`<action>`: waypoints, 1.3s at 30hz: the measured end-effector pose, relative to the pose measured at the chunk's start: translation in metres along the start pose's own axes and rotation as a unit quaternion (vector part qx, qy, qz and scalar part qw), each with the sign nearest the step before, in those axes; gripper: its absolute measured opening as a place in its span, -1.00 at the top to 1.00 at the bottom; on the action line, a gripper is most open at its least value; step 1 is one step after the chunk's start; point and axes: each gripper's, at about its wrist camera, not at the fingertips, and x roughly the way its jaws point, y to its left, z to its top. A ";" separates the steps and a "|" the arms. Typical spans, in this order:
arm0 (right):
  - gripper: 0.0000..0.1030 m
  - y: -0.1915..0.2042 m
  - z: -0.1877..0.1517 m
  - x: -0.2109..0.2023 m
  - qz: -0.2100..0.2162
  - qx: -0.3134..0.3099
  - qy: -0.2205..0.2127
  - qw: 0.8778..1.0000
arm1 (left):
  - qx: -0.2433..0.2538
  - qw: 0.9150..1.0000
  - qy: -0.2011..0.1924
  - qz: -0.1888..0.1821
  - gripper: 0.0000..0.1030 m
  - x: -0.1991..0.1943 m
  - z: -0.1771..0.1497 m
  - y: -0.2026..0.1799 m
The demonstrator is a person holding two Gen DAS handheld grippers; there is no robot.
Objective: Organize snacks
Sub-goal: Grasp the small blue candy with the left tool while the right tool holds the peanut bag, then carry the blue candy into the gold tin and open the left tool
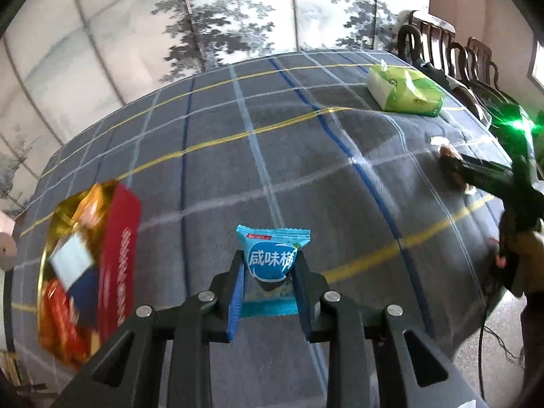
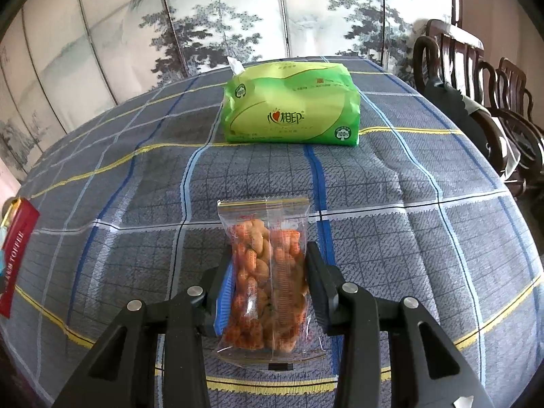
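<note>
My left gripper [image 1: 268, 265] is shut on a small blue snack packet [image 1: 272, 258] with white lettering, held over the plaid tablecloth [image 1: 272, 136]. A red box [image 1: 119, 251] lined with gold foil and holding several wrapped snacks stands to its left, blurred. My right gripper [image 2: 268, 265] is shut on a clear packet of orange peanuts [image 2: 268, 278], held just above the cloth. The right gripper also shows at the right edge of the left wrist view [image 1: 452, 166], with its packet. The red box's edge [image 2: 17, 248] shows at the far left of the right wrist view.
A green pack of tissues [image 2: 292, 102] lies at the far side of the table, also in the left wrist view [image 1: 406, 91]. Dark wooden chairs [image 2: 476, 78] stand along the right. A painted folding screen [image 2: 204, 17] stands behind the table.
</note>
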 end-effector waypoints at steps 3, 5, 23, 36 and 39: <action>0.27 0.005 0.000 0.001 -0.013 -0.010 0.002 1.000 | -0.007 1.000 -0.006 0.008 0.48 -0.018 -0.016 0.007; 0.27 0.008 0.000 0.001 -0.022 -0.017 0.003 1.000 | -0.011 1.000 -0.011 0.014 0.48 -0.029 -0.024 0.012; 0.26 0.012 -0.001 0.001 -0.031 -0.024 0.004 0.999 | -0.089 0.993 -0.015 0.082 0.48 -0.086 -0.075 0.082; 0.13 0.014 -0.001 0.002 -0.017 -0.022 0.005 1.000 | -0.137 0.983 0.009 0.122 0.48 -0.098 -0.098 0.106; 0.13 0.015 -0.001 0.002 -0.017 -0.022 0.005 1.000 | -0.143 0.982 0.013 0.121 0.47 -0.095 -0.096 0.112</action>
